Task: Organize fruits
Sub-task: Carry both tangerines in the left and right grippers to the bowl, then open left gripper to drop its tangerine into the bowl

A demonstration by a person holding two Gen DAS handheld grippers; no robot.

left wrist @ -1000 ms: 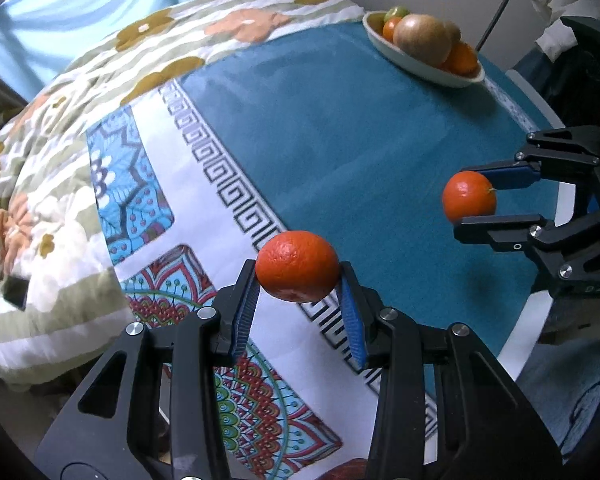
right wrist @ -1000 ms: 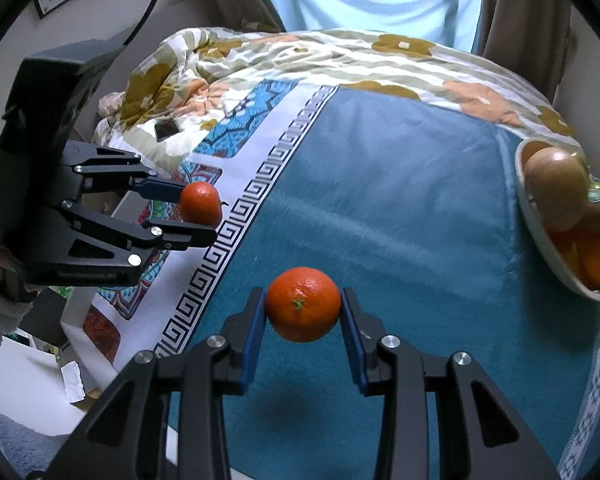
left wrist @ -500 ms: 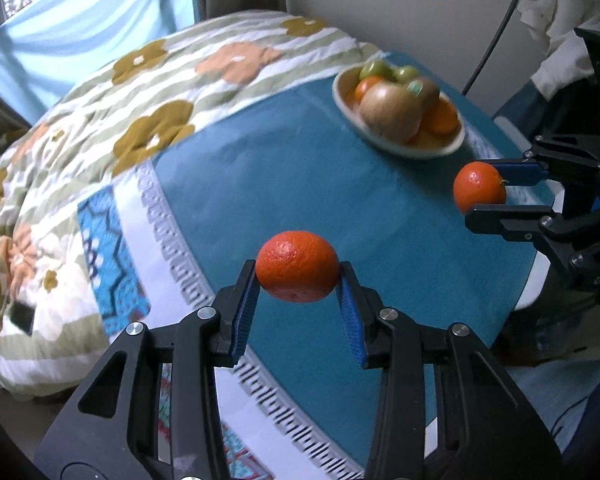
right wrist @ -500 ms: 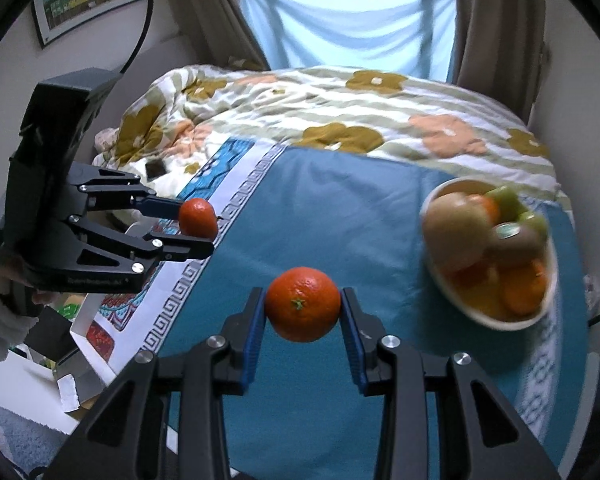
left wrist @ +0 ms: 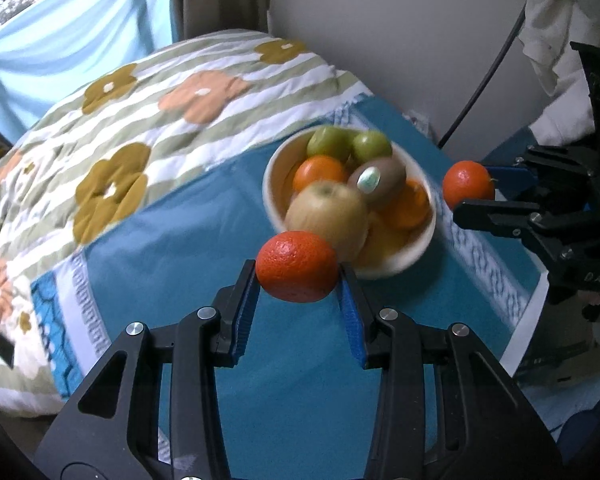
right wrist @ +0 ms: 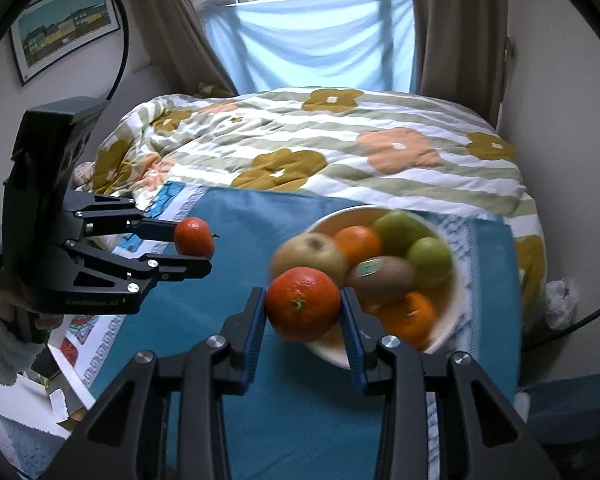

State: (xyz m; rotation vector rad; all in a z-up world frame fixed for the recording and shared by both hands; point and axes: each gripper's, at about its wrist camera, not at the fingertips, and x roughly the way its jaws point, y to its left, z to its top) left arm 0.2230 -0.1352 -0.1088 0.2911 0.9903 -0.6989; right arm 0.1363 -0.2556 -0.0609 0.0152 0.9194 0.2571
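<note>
The bed, covered by a striped quilt with orange and mustard flowers, carries a flat teal cloth with a white patterned border, which serves as the working surface. On that cloth, near the wall, sits a round cream-coloured bowl, already holding a pale russet apple, a brown kiwi bearing a sticker, two green fruits and several oranges; judged from this, it is the collection point. The left gripper is clamped on a round orange mandarin, pinched at its sides between blue pads and held above the cloth just short of the bowl's near rim. The right gripper likewise grips a second orange mandarin, stem end facing the camera, at the bowl's near edge. Neither fruit has been released; both appear staged for deposit, and the bowl is already fairly full.
</note>
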